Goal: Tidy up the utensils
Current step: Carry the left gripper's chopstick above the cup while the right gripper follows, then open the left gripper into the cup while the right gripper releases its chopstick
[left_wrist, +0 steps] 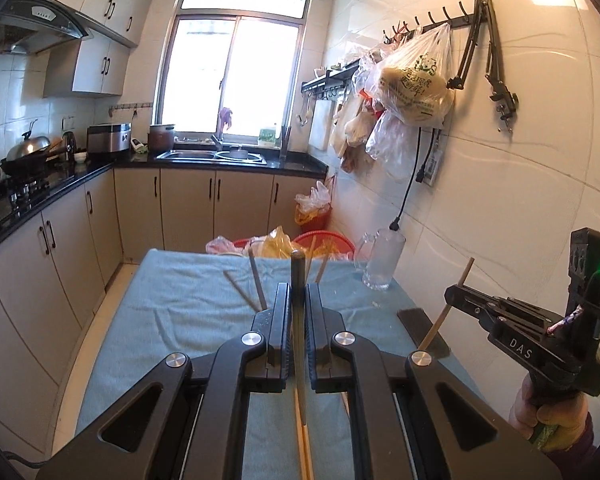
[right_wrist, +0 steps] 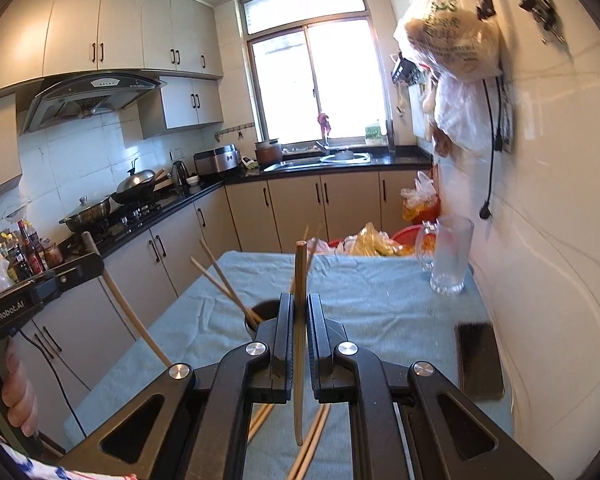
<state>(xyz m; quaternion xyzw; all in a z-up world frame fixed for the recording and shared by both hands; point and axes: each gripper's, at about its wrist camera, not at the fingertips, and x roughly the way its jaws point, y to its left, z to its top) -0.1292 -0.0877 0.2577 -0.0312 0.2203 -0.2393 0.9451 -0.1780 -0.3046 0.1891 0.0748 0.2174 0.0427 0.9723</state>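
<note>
My left tool (left_wrist: 298, 300) pinches one dark-tipped chopstick (left_wrist: 298, 276), long axis upright. Ahead and below, a dark holder (right_wrist: 266, 312) on the blue-clothed surface (right_wrist: 380, 292) carries several chopsticks (right_wrist: 220, 280); more lie loose (right_wrist: 312, 440) beneath. My right tool (right_wrist: 298, 312) pinches a wooden chopstick (right_wrist: 299, 280), also upright, nearest the holder, I judge. Legible: "GenRobot.AI" on the left tool, "DAS" on the right. Far right: glass mug (right_wrist: 450, 256), phone (right_wrist: 478, 360).

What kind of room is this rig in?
A home kitchen, most likely. There's a range hood above a stove with a wok, a sink under the window, and cabinets along the counter. The work happens on a table with a blue cloth.
</note>
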